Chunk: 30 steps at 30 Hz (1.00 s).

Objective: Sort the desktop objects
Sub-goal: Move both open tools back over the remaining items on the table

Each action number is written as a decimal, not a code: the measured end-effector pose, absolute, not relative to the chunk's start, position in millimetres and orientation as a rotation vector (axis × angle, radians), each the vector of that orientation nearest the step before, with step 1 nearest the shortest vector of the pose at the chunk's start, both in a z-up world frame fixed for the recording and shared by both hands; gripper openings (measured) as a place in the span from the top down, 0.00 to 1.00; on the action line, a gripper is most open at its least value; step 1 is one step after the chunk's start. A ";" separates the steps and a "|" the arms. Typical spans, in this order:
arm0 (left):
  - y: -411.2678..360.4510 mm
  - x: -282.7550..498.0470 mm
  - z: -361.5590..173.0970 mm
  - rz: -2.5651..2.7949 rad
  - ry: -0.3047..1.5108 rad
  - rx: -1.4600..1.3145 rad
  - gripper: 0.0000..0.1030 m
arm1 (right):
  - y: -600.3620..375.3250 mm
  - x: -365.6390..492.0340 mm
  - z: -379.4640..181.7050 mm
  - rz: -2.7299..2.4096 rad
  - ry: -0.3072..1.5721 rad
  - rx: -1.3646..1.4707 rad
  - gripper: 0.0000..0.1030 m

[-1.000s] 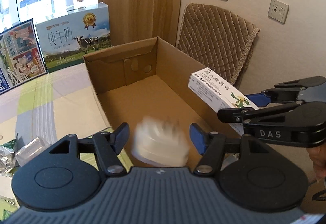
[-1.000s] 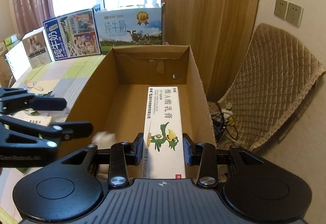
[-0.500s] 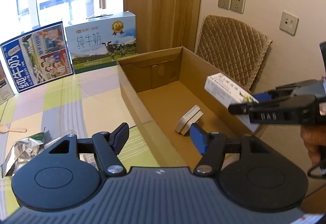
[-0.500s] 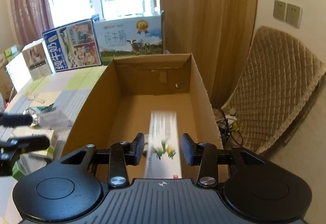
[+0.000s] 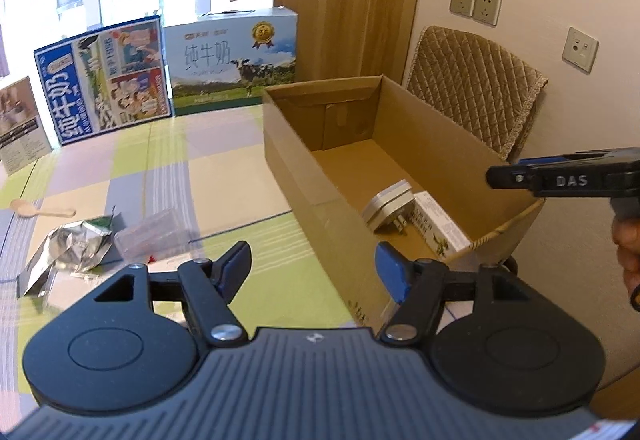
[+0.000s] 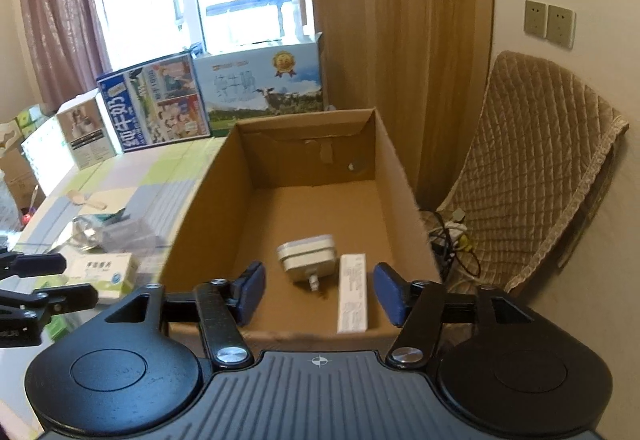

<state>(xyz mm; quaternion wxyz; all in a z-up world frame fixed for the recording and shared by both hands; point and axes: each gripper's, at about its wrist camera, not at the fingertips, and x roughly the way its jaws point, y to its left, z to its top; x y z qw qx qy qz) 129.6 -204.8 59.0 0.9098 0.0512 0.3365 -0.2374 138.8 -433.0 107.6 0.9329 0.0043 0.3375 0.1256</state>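
Note:
An open cardboard box [image 5: 288, 160] [image 6: 200, 216] stands at the table's right end. On its floor lie a white plug adapter [image 5: 386, 204] [image 6: 308, 258] and, beside it, a long white medicine box [image 5: 438, 228] [image 6: 353, 292] with a green bird. My left gripper [image 5: 314, 270] hovers over the table by the box's near left corner, its jaws opening, nothing between them. My right gripper [image 6: 319, 292] hangs above the box's near end, jaws opening and empty; it shows in the left wrist view as a black arm [image 5: 560, 178] at the right.
On the checked tablecloth lie a crumpled foil pack [image 5: 68, 248], a clear plastic case [image 5: 154, 234], a wooden spoon [image 5: 36, 209] and a small white-green carton [image 6: 106, 274]. Milk cartons [image 5: 232, 58] [image 6: 264, 88] stand at the far edge. A quilted chair [image 6: 532, 176] is right of the box.
The white adapter fell from my left gripper into the box, and the right gripper let the long medicine box drop beside it. The left gripper has drawn back left, out over the table.

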 end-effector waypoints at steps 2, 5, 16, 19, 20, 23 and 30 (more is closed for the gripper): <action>-198.2 124.6 57.5 -0.477 0.700 0.101 0.37 | -426.1 130.4 110.9 0.273 0.692 0.010 0.33; -187.8 116.5 56.8 -0.458 0.707 0.093 0.33 | -412.9 116.1 115.8 0.300 0.689 0.011 0.28; -140.0 81.4 54.5 -0.389 0.729 0.076 0.18 | -354.0 73.4 116.7 0.426 0.710 -0.022 0.03; -123.7 71.5 53.1 -0.358 0.732 0.078 0.11 | -341.6 66.8 110.0 0.450 0.729 -0.022 0.02; -118.0 68.2 52.8 -0.345 0.731 0.083 0.10 | -337.2 64.9 107.4 0.458 0.740 -0.023 0.02; -100.0 59.5 51.5 -0.306 0.728 0.101 0.07 | -323.5 57.9 98.7 0.484 0.764 -0.028 0.02; -53.1 46.8 47.8 -0.214 0.740 0.106 0.05 | -292.6 44.7 79.7 0.557 0.803 -0.044 0.02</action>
